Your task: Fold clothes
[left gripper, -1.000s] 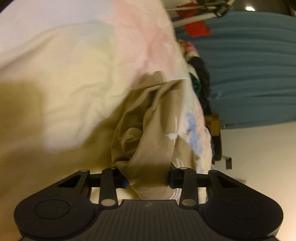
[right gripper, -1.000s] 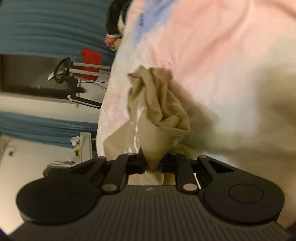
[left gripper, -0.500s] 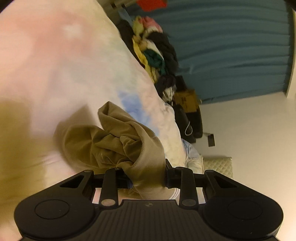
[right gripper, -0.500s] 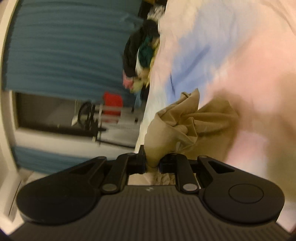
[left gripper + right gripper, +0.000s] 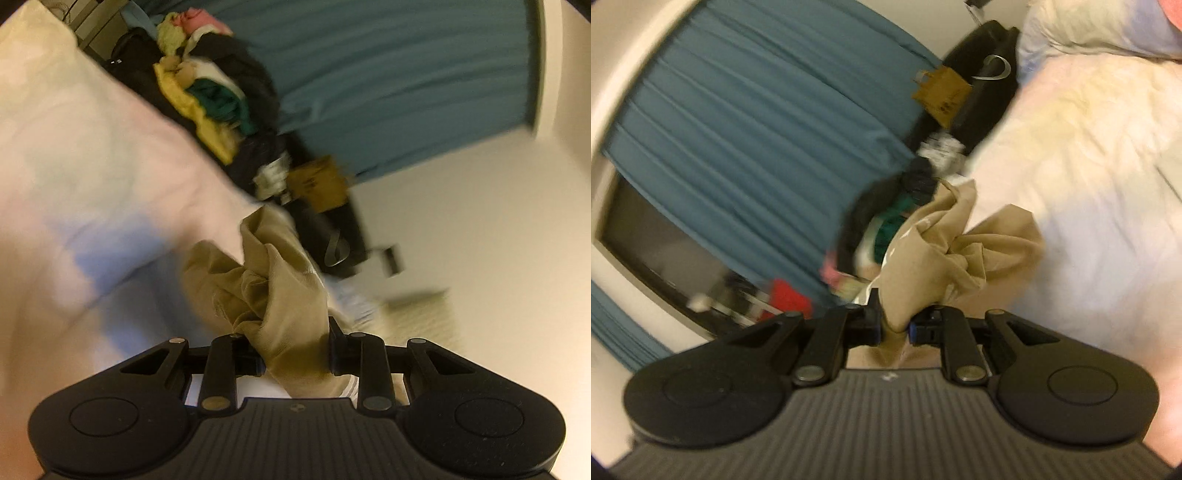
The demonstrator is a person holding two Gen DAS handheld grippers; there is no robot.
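A tan garment [image 5: 280,295] hangs bunched between two hand-held tools above a bed [image 5: 74,155] covered in a pale sheet with pink, blue and cream patches. The left tool [image 5: 293,356] grips a thick wad of the tan cloth, its jaws set fairly narrow with the fabric filling the gap and spilling forward in crumpled folds. The right tool [image 5: 894,326] pinches a thinner fold of the same garment [image 5: 945,251], its jaws nearly closed on the cloth, the rest billowing ahead of the fingers. Both views are tilted and blurred.

Beyond the bed's edge, in the left wrist view, a heap of clothes [image 5: 207,88] in yellow, dark green, pink and black lies piled against a teal curtain [image 5: 406,74]. A brown paper bag [image 5: 319,182] stands beside a black bag [image 5: 332,236] near the pile. In the right wrist view the same curtain [image 5: 757,129] fills the left side, with a dark window [image 5: 657,243] below it and something red [image 5: 786,299] close by, too blurred to identify.
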